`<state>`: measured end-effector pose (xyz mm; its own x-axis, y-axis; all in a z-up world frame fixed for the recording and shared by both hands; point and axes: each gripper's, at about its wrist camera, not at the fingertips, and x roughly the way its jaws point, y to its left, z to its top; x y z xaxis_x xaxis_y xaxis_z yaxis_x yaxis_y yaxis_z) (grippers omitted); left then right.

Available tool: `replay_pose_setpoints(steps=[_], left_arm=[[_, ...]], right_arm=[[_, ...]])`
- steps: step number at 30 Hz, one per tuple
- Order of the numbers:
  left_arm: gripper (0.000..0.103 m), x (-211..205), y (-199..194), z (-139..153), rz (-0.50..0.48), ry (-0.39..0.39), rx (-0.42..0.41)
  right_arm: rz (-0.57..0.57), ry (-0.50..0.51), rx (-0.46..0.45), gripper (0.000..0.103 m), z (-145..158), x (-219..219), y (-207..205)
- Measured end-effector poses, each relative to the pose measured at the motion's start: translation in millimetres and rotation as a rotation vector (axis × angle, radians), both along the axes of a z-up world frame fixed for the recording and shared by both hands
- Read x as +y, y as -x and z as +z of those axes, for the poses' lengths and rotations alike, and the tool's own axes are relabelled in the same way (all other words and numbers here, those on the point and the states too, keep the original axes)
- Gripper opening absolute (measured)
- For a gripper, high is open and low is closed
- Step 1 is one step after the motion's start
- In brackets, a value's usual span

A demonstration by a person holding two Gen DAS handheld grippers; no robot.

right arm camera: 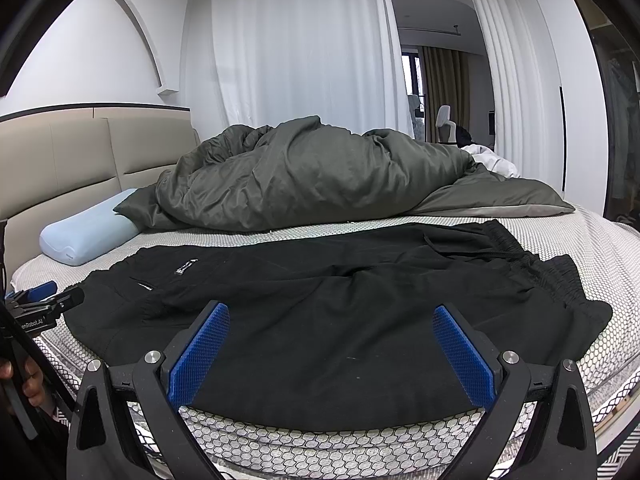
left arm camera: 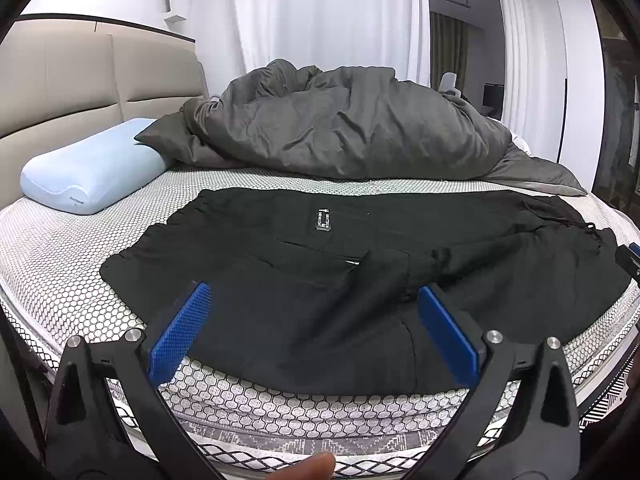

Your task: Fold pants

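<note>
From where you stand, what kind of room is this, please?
Most likely a bedroom in a home. A bed with an upholstered headboard carries a crumpled grey duvet and a light blue pillow, and long white curtains hang behind. Black pants lie spread on the mattress.

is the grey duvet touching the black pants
Apart. The right wrist view shows a bare strip of honeycomb mattress between the grey duvet and the black pants along their whole length.
</note>
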<state>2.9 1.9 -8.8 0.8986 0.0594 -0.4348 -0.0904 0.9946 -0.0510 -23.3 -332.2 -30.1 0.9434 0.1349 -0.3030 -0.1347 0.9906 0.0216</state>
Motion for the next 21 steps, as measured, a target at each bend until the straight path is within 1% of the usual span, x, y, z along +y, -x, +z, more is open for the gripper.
replay_pose_setpoints(steps=[8, 13, 16, 18, 21], left_arm=[[0.103, 7.8, 1.5, 1.2, 0.015, 0.016, 0.009], [0.103, 7.5, -0.3, 0.0, 0.033, -0.006, 0.004], [0.103, 14.7, -0.8, -0.3, 0.047, -0.002, 0.005], [0.103, 23.7, -1.8, -0.1, 0.068, 0.015, 0.009], [0.103, 40.5, -2.6, 0.1, 0.101, 0.064, 0.024]], right_arm=[[-0.007, -0.011, 0.005, 0.103, 0.4, -3.8, -1.1], [-0.012, -0.018, 0.013, 0.103, -0.2, -6.3, -3.4], [-0.024, -0.030, 0.025, 0.103, -1.6, -9.5, -6.7], [-0.026, -0.040, 0.030, 0.103, -1.9, -12.0, -8.4], [-0.034, -0.046, 0.017, 0.103, -1.2, -13.8, -7.8]])
